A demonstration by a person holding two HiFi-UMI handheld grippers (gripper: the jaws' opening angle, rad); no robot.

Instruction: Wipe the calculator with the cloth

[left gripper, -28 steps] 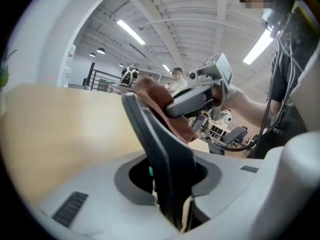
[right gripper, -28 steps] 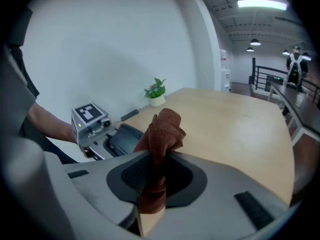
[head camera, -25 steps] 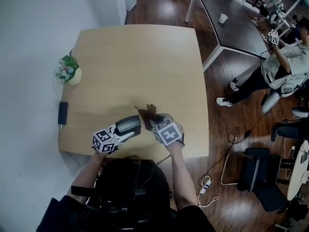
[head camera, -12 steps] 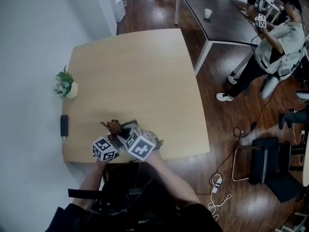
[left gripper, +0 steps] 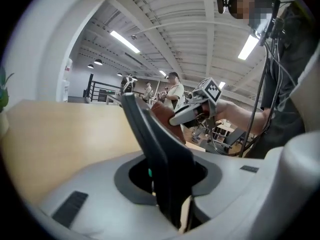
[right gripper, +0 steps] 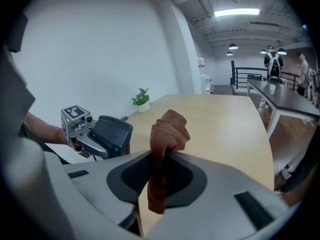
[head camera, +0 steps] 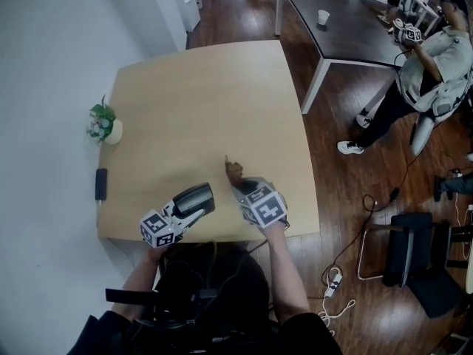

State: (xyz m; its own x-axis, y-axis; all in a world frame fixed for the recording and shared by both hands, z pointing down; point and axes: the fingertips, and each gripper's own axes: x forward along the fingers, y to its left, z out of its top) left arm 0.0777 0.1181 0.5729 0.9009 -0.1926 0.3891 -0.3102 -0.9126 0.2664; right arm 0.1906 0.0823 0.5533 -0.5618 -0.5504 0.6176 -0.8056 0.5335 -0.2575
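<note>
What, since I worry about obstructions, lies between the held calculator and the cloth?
Nothing. In the head view, only bare table shows in the gap between the calculator and the cloth, which are apart from each other.

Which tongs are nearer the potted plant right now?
Left. The left tongs, gripping the calculator, sit below-right of the potted plant; the right tongs, holding the cloth, are farther right.

An open office-like workspace. Wood floor, a long dark table and office chairs surround the counter. Strip lights run overhead.
</note>
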